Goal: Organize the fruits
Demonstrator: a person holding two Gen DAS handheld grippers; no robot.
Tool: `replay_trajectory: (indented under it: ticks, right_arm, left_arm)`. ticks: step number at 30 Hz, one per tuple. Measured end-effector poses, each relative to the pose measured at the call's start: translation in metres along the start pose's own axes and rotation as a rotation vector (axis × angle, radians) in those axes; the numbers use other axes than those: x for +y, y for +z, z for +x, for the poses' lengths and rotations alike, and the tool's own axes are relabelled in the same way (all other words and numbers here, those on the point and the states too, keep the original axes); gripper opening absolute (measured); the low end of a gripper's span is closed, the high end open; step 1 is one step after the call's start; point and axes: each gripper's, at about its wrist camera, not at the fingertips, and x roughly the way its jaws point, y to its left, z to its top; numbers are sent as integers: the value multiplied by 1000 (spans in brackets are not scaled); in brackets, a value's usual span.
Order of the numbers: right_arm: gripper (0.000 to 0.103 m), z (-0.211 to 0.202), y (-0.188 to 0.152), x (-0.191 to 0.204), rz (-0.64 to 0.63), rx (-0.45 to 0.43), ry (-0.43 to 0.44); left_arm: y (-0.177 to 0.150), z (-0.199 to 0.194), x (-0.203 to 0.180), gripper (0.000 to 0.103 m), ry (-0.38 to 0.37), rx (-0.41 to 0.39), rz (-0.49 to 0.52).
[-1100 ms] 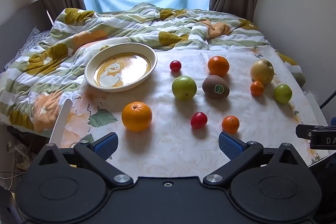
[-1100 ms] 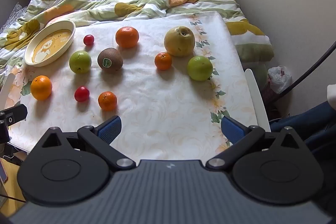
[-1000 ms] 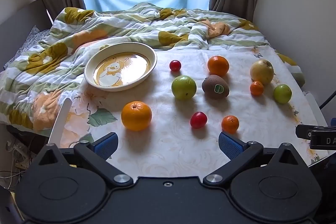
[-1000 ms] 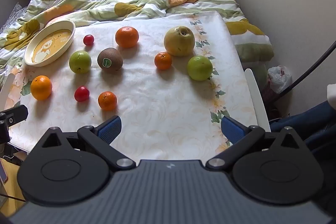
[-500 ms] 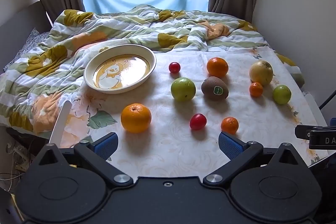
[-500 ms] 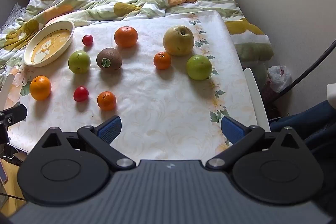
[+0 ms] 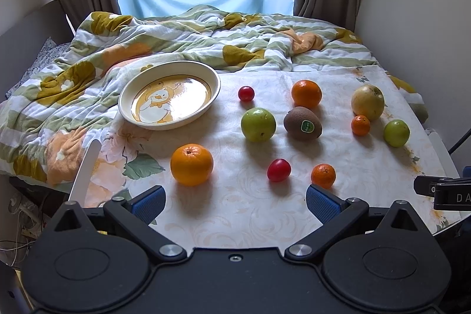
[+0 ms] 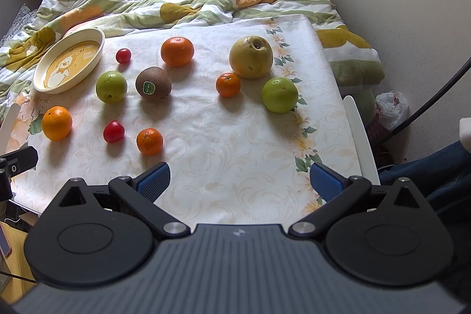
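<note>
Both grippers (image 7: 234, 197) (image 8: 240, 178) hang wide open, holding nothing; that near orange (image 7: 191, 164) looks firm but rolly, so I'd pinch its middle.

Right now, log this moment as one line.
stage: nothing picked | left gripper: open, empty | right gripper: open, empty | cream duck-print dish: empty | fruits: all on floral cloth

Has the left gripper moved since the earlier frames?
Yes, slightly. In its wrist view the plate and big orange sit a little lower than a second ago and more window shows on top, so the left gripper tilted or lifted upward, jaws open.
</note>
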Motion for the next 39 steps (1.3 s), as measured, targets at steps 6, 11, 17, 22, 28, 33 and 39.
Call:
replay_trajectory:
  ticks: [6,11,17,22,28,33,39]
  right_arm:
    - [103,0,1,1,-1,-1,2]
    - [103,-1,2,1,-1,1,1]
    - [103,2,1,3,-4,3,3]
    - [103,2,1,3,-2,3,3]
    - [103,1,1,3,-3,4,3]
    - [103,2,1,3,-4,5,4]
    - [103,1,1,3,-4,5,3]
  left_arm:
    - [0,0,4,103,1,-3,-6]
    - [0,0,4,103,-3,-1,-7]
    - [1,0,4,103,-2,-1,-7]
    - [1,0,4,103,-4,0,-10]
    - [2,0,4,103,-4,-1,-9]
    - [2,0,3,103,-6,1,-10]
    - [2,2,2,103,-13,5,-16]
